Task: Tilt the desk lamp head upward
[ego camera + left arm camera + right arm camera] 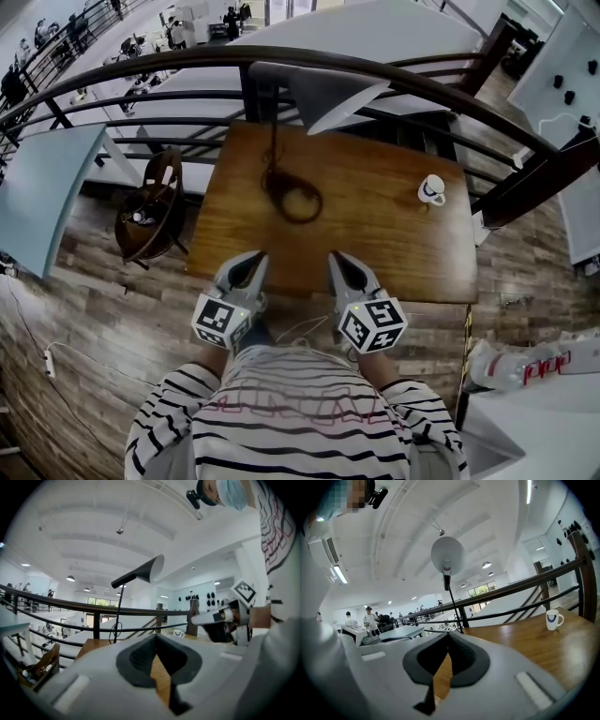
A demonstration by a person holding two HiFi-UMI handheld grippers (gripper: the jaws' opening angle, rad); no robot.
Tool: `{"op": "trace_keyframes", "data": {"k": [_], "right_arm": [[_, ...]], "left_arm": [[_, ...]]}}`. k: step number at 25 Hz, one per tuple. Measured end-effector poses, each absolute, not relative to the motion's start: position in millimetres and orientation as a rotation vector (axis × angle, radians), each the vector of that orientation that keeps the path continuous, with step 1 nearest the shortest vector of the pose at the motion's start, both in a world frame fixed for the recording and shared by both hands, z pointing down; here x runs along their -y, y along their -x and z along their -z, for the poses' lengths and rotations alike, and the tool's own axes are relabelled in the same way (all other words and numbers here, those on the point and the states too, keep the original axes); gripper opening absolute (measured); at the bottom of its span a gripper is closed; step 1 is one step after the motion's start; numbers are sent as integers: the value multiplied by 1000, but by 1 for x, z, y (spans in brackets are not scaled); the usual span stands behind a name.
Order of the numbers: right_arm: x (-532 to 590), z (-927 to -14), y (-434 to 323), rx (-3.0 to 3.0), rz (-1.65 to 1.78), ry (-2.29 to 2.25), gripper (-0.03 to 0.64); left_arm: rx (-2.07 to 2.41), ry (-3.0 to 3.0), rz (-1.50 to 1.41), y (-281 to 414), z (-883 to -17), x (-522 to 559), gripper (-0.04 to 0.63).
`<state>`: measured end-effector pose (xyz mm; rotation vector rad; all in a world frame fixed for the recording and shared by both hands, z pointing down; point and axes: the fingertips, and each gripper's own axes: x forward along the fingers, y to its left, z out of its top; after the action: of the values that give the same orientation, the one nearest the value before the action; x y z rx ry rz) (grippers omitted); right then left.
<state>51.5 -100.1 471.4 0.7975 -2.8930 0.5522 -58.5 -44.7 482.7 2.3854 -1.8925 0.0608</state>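
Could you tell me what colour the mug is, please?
The mug is white with a blue mark; the right gripper view shows it best.

Bright, even ceiling light; fisheye-warped edges, blurred foreground.

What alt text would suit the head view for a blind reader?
A person in a striped top holds the left gripper and right gripper, both shut, at the near edge of a wooden table. A lamp and a mug stand on it, beside a railing.
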Motion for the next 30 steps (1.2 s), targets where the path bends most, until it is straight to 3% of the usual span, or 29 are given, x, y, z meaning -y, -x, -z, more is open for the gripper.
{"op": "trace_keyframes", "data": {"k": [30], "right_arm": [[73,-503,-85,2805,-586,-795,0]], "left_arm": [[1828,-2384,-62,20,-489,23,3]]}}
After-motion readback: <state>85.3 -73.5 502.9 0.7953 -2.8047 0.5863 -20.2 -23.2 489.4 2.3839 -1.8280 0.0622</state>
